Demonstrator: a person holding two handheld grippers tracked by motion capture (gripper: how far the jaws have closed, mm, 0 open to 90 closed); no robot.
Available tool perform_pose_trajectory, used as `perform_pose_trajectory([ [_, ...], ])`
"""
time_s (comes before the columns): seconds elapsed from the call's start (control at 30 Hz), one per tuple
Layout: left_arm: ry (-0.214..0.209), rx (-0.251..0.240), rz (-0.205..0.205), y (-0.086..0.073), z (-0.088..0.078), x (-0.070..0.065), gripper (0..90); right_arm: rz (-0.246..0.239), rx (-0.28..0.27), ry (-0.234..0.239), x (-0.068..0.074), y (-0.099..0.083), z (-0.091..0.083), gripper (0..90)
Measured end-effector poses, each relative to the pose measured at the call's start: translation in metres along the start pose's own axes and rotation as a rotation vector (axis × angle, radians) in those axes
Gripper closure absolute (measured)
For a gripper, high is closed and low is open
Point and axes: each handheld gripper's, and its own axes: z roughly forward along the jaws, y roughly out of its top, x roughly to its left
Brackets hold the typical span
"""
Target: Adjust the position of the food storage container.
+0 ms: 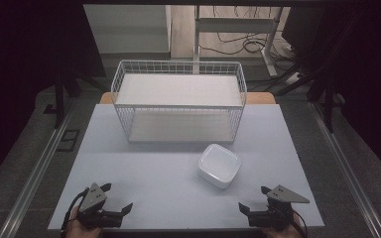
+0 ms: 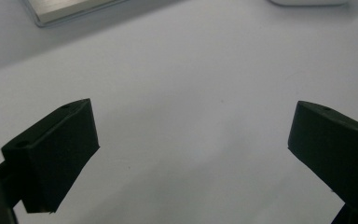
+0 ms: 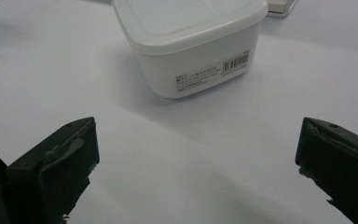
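A: Nearest the camera, at the table's front edge, are the two claws. The left gripper (image 1: 115, 197) has its jaws spread wide with nothing between them, and the right gripper (image 1: 254, 197) is just as wide and just as empty.

B: Then by size. The table (image 1: 144, 168) is biggest, pale and bare in front. Next is the white wire rack (image 1: 178, 101), two-shelved, at the far side.

A: Then the white lidded container (image 1: 219, 165), between the rack's right front corner and the right gripper, resting on the table and touching neither. In the right gripper view it sits just ahead of the jaws, lid (image 3: 186, 18) on, barcode label (image 3: 213, 72) facing the camera.

B: So the right claw seems the one to take it. What might go wrong?

A: I'd judge the walls are smooth and taper toward the base, so a pinch placed low could slide off. A squeeze at the rim might pop the lid.

B: And the container sits corner-on to the jaws.

A: Yes, closing across corners could twist it, or shove it into the rack.
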Motion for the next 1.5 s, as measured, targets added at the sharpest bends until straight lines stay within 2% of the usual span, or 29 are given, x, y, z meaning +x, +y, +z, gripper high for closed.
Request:
perform_pose_trajectory([
  [0.17, -0.002, -0.001, 0.018, 0.001, 0.000, -0.003, 0.9, -0.021, 0.011, -0.003, 0.002, 0.001, 0.001, 0.0],
  [0.37, -0.002, -0.012, 0.026, 0.001, 0.000, -0.003, 0.8, -0.034, 0.025, 0.017, 0.003, 0.002, 0.002, 0.0],
  [0.53, 0.000, -0.005, 0.028, 0.001, 0.001, -0.003, 0.8, -0.004, 0.055, 0.011, -0.001, 0.005, 0.005, 1.4],
  [0.73, 0.001, -0.006, 0.026, 0.001, 0.001, -0.003, 0.9, 0.033, 0.043, 0.002, -0.007, 0.012, 0.004, 18.2],
  [0.77, 0.001, -0.006, 0.025, 0.001, 0.001, -0.002, 0.9, 0.031, 0.044, -0.001, -0.008, 0.014, 0.005, 22.0],
  [0.8, 0.003, -0.006, 0.026, 0.001, 0.001, -0.002, 0.9, 0.019, 0.052, -0.005, -0.010, 0.017, 0.005, 30.0],
  [0.83, 0.003, -0.006, 0.026, 0.001, 0.001, -0.002, 0.9, 0.019, 0.052, -0.005, -0.010, 0.017, 0.005, 30.0],
  [1.0, 0.007, -0.006, 0.026, 0.001, 0.001, -0.002, 0.9, -0.022, 0.062, -0.003, -0.014, 0.025, 0.007, 50.2],
  [1.03, 0.008, -0.007, 0.026, 0.001, 0.000, -0.002, 0.9, -0.026, 0.069, 0.003, -0.017, 0.029, 0.009, 58.1],
  [1.2, 0.005, -0.008, 0.022, 0.001, 0.000, -0.002, 0.9, -0.039, 0.081, -0.013, -0.023, 0.035, 0.017, 66.2],
  [1.23, 0.004, -0.008, 0.020, 0.001, 0.001, -0.002, 0.9, -0.019, 0.082, -0.026, -0.027, 0.039, 0.021, 70.5],
  [1.27, 0.004, -0.008, 0.020, 0.001, 0.001, -0.002, 0.9, -0.019, 0.082, -0.026, -0.027, 0.039, 0.021, 70.5],
  [1.43, 0.005, -0.005, 0.017, 0.000, 0.001, -0.001, 0.9, 0.039, 0.084, -0.020, -0.039, 0.045, 0.031, 89.4],
  [1.5, 0.006, -0.004, 0.016, 0.000, 0.001, -0.001, 0.9, 0.055, 0.087, -0.019, -0.043, 0.048, 0.035, 89.6],
])
